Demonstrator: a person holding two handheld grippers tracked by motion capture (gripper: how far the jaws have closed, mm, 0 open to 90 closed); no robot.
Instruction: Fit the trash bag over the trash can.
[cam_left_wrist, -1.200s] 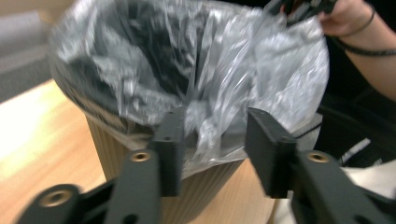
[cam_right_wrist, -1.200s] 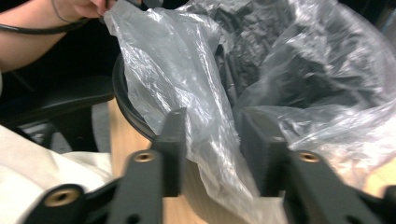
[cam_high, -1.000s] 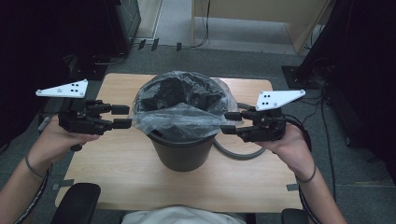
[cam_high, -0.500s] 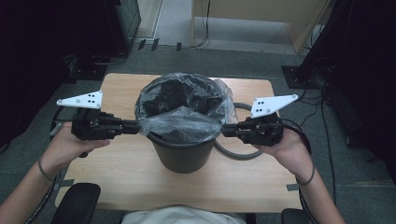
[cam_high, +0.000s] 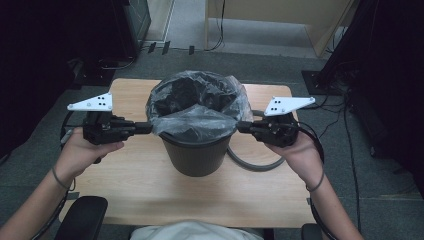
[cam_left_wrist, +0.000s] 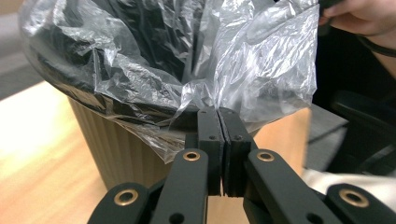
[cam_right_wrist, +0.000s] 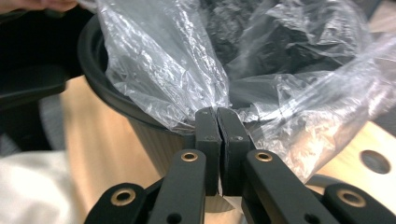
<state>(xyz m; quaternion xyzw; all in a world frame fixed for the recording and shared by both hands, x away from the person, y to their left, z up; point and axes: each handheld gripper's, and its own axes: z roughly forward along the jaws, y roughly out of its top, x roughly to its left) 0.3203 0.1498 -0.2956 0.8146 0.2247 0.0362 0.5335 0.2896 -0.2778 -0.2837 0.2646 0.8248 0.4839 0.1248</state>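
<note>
In the high view, a black bin is seen standing mid-counter, lined with a clear plastic bag. The left gripper and right gripper are set against opposite sides of the bag's rim.

In the left gripper view, the fingers, having just closed, are pinched tight on the bag's edge.

In the right gripper view, the fingers are likewise clamped on plastic.

Both holds seem made; lifting the bag out remains.
</note>
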